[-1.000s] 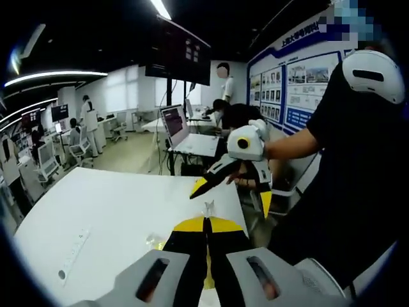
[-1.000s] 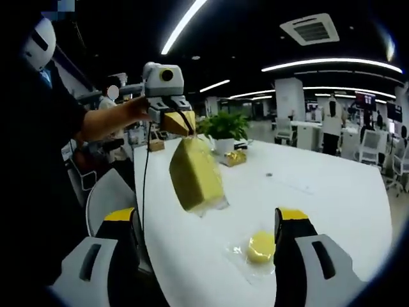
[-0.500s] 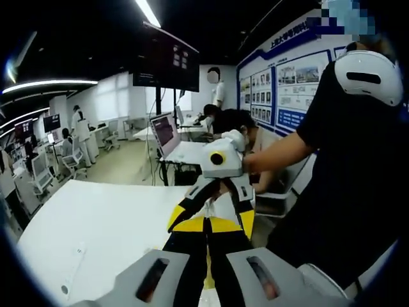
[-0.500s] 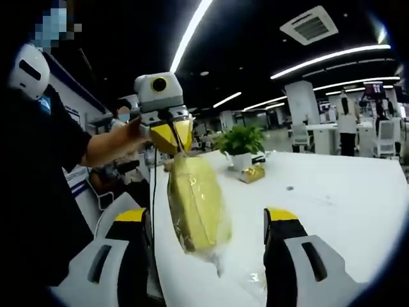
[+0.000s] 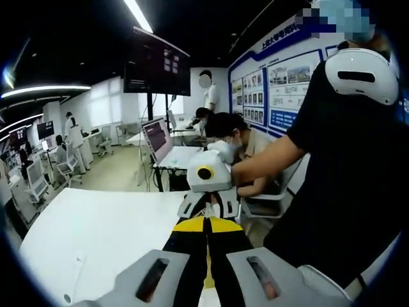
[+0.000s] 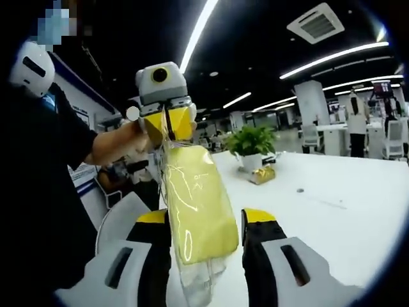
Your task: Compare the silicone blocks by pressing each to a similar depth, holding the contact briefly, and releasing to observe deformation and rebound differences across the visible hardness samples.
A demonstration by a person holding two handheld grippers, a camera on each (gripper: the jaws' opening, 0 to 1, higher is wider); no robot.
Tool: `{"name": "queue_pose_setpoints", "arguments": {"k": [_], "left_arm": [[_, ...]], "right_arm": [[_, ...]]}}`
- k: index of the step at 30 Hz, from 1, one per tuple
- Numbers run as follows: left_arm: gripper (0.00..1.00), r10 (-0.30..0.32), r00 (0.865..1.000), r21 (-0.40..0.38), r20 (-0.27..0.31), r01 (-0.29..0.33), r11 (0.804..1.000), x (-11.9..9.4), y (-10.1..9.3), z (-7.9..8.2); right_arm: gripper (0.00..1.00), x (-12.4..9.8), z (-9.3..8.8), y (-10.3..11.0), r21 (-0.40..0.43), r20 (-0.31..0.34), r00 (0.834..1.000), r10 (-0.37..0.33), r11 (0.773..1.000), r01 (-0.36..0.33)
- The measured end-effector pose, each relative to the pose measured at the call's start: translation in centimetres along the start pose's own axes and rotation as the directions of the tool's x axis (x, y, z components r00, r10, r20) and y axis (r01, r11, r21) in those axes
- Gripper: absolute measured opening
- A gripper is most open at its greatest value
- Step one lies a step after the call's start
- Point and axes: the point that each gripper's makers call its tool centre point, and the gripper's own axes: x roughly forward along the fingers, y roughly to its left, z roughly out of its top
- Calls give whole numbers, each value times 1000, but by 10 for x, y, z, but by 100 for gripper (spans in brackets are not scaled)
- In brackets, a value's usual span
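Since a second ago the right gripper (image 6: 206, 224) has closed in around the yellow silicone block (image 6: 197, 204), which hangs in its clear bag from the left gripper (image 6: 167, 123), pinched shut on the bag's top. Right jaws flank the block, spread. The wall posters (image 5: 281, 73) are unreadable. The white table (image 6: 332, 211) has free room.

Left gripper (image 6: 168, 123) raised, fingers (image 5: 192, 225) pinched together; right gripper (image 6: 206, 224) below — fingers (image 6: 259, 217) parted, pointing up.

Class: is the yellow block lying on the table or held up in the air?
In the air: the block hangs in its bag from the left gripper, above the table.
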Motion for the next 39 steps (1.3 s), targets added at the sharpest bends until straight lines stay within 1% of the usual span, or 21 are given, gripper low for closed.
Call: {"name": "queue_pose_setpoints", "arguments": {"k": [1, 3, 6, 10, 15, 18, 20, 22, 25, 26, 27, 28, 29, 32, 34, 35, 36, 39], "left_arm": [[0, 2, 1000, -7, -1, -2, 1000, 0, 1, -1], [0, 7, 1000, -8, 1, -7, 1000, -1, 2, -2], [0, 13, 1000, -12, 2, -13, 1000, -1, 3, -3], [0, 18, 1000, -8, 7, -18, 1000, -1, 2, -2], [0, 36, 999, -26, 40, -35, 999, -3, 4, 1], [0, 35, 998, -36, 57, -33, 999, -5, 4, 2], [0, 36, 998, -39, 48, -34, 999, -5, 4, 1], [0, 39, 998, -40, 44, -37, 999, -5, 5, 0], [0, 43, 997, -49, 60, -40, 998, -6, 5, 2], [0, 45, 997, -48, 59, -42, 998, -6, 5, 2], [0, 52, 997, -42, 54, -49, 998, -6, 6, 2], [0, 51, 998, -41, 38, -50, 998, -5, 5, -2], [0, 49, 998, -46, 38, -47, 998, -5, 4, -2], [0, 54, 997, -69, 57, -50, 996, -7, 5, -2], [0, 66, 996, -65, 62, -62, 996, -7, 5, -1], [0, 66, 996, -64, 58, -62, 996, -7, 5, -1], [0, 74, 995, -56, 60, -71, 996, -7, 5, -1], [0, 80, 995, -57, 65, -76, 995, -8, 5, -2]], "right_arm": [[34, 0, 1, 1, 3, 7, 1000, 5, 1000, -5], [34, 1, 3, 1, -18, 9, 1000, 0, 1000, 0], [33, 3, 2, 1, 5, 5, 1000, 8, 1000, -8], [31, 3, 2, 2, -1, 0, 1000, 10, 1000, -10], [24, 1, 7, 6, 7, 9, 1000, 9, 1000, -10], [21, 1, 9, 5, -22, 8, 1000, -6, 1000, 6], [19, 1, 8, 2, -69, -14, 999, -34, 997, 33], [16, 1, 9, 4, -52, -21, 999, -24, 998, 23], [13, 0, 12, 5, -70, -23, 999, -30, 997, 28], [12, 1, 11, 7, -55, -36, 999, -19, 998, 17], [11, 1, 10, 5, -83, -51, 998, -33, 996, 29], [10, 1, 7, 7, -82, -71, 997, -23, 997, 17], [9, 1, 6, 8, -69, -81, 997, -14, 998, 8], [8, 1, 8, 7, -80, -80, 997, -19, 997, 13], [8, 1, 10, 4, -113, -80, 996, -34, 993, 25], [8, 1, 8, 5, -112, -93, 995, -23, 994, 13], [8, 1, 9, 4, -129, -90, 995, -30, 991, 18], [7, 1, 9, 6, -130, -95, 995, -24, 991, 11]]}}
